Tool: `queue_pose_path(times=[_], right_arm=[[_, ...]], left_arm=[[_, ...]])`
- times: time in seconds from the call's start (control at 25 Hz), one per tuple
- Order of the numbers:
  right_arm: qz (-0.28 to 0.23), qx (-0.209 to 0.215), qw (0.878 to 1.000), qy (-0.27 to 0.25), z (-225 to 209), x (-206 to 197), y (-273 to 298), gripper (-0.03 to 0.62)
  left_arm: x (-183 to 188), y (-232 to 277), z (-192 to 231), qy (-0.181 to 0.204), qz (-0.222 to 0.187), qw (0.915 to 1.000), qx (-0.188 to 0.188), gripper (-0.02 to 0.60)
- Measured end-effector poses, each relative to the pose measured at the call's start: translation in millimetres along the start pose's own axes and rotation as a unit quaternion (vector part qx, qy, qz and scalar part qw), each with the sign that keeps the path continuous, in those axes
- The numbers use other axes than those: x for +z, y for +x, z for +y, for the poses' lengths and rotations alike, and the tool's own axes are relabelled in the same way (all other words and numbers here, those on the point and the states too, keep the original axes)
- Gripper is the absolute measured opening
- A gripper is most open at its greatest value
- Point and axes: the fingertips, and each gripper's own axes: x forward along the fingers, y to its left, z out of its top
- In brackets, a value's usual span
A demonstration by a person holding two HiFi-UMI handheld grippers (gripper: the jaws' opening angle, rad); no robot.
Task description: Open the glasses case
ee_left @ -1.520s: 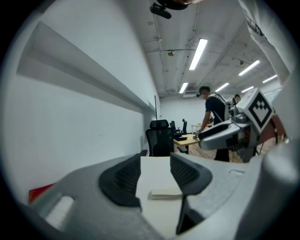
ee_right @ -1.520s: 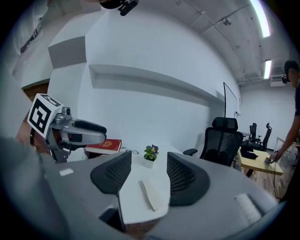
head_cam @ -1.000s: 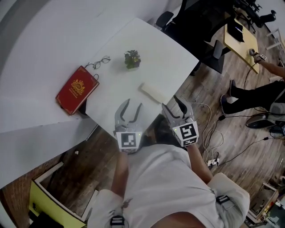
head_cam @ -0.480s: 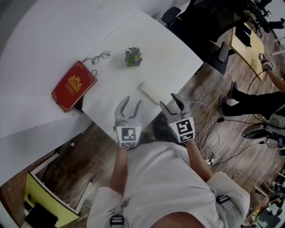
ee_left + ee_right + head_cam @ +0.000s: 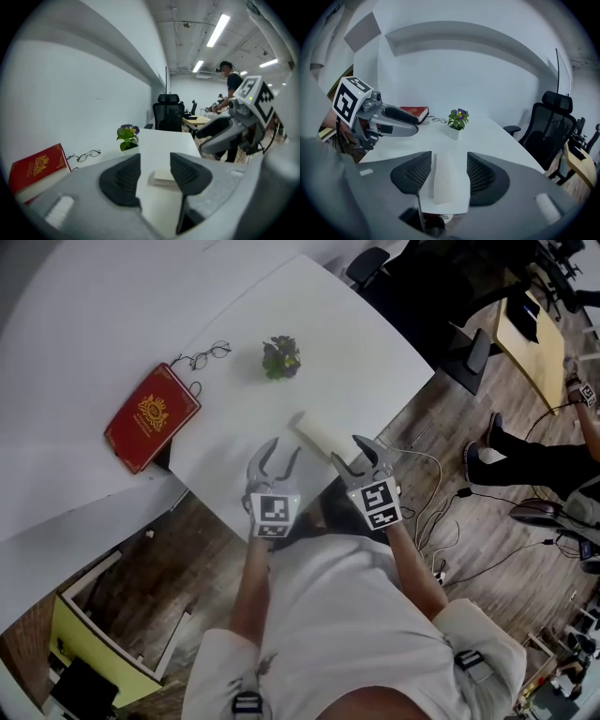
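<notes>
The glasses case (image 5: 322,435) is a cream oblong box lying shut on the white table (image 5: 361,362) near its front edge. My left gripper (image 5: 282,454) hovers open over the table edge, just left of the case, with nothing between its fingers. My right gripper (image 5: 349,453) is open too, its tips at the case's near end. In the right gripper view the case (image 5: 444,180) shows lengthwise in the gap of the right gripper (image 5: 449,174), with space on both sides. In the left gripper view the case (image 5: 164,176) lies ahead of the left gripper (image 5: 154,174).
A small potted plant (image 5: 281,356) stands beyond the case. Wire-framed glasses (image 5: 208,354) and a red book (image 5: 152,416) lie at the table's left. A black office chair (image 5: 367,263) stands at the far corner. Wooden floor with cables is on the right.
Both grippers have come down and forward towards the case; the right one now has its tips at the case's near end. Both pairs of jaws stay as wide as before.
</notes>
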Motion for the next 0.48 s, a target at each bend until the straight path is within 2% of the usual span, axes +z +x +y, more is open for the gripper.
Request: queue_pose_path(times=[0.48], right_arm=[[0.068, 0.034, 0.997, -0.018, -1, -42, 40, 0.229]], left_arm=[[-50, 38, -4, -0.019, 0.067, 0.9974, -0.020, 0.196]])
